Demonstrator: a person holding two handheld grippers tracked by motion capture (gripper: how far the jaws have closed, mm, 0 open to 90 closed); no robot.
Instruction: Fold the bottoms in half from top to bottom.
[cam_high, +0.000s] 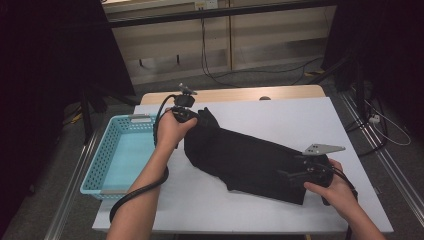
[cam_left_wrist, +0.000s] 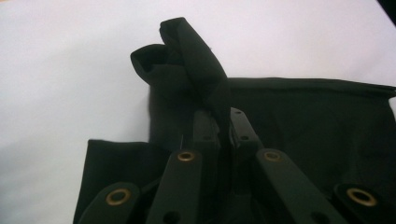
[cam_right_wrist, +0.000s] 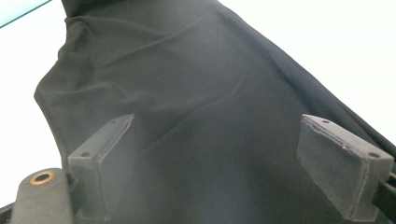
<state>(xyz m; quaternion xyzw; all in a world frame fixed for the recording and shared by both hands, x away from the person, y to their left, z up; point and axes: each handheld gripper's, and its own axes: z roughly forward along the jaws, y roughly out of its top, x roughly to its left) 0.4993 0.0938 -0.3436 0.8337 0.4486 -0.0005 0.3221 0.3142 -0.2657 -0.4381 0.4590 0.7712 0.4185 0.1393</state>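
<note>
Black garment (cam_high: 250, 160): spread diagonally across the white bench (cam_high: 300, 120), right of the blue basket (cam_high: 120, 152). Left tongs (cam_high: 192, 116): clamped on a fold at its far end, fabric raised. Right tongs (cam_high: 287, 174): jaws spread wide over its near end, gripping nothing.

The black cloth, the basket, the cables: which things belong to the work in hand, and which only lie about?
In the work:
black cloth
left hand-held gripper, shut on a fold
right hand-held gripper, open over it

Lying about:
blue basket
floor cables
</note>
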